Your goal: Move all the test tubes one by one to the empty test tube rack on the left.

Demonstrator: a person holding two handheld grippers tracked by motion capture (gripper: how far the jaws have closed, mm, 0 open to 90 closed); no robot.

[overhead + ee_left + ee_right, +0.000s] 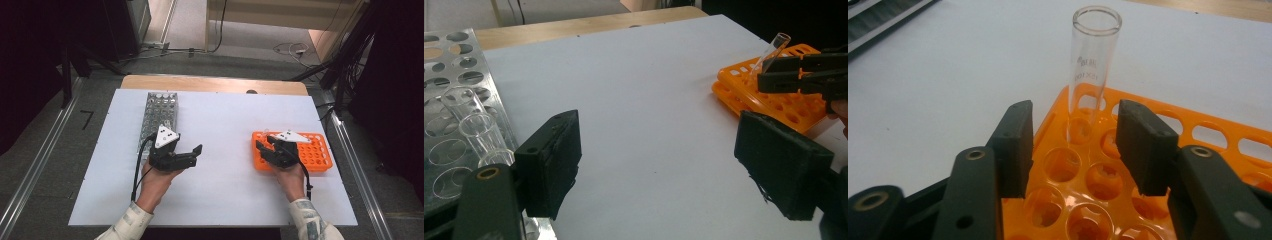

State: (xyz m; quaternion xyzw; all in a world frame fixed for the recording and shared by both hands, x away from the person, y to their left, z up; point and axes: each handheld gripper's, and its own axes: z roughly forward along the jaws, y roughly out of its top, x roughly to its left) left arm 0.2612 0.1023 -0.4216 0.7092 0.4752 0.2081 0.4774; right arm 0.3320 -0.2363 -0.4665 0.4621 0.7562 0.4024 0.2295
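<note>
Faintly, the glass tube [1094, 65] in the orange rack [1198, 145] bears unreadable print.

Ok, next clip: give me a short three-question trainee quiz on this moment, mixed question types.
1. True or false: the glass tube stands in a hole of the orange rack.
2. The right hand-held gripper is: A) shut on the tube, B) open, tube beyond its jaws, C) shut on nothing.
3. Which rack lies beside the left hand-held gripper?

Key: 1 true. 2 B. 3 the metal rack, with clear tubes in it.
</note>
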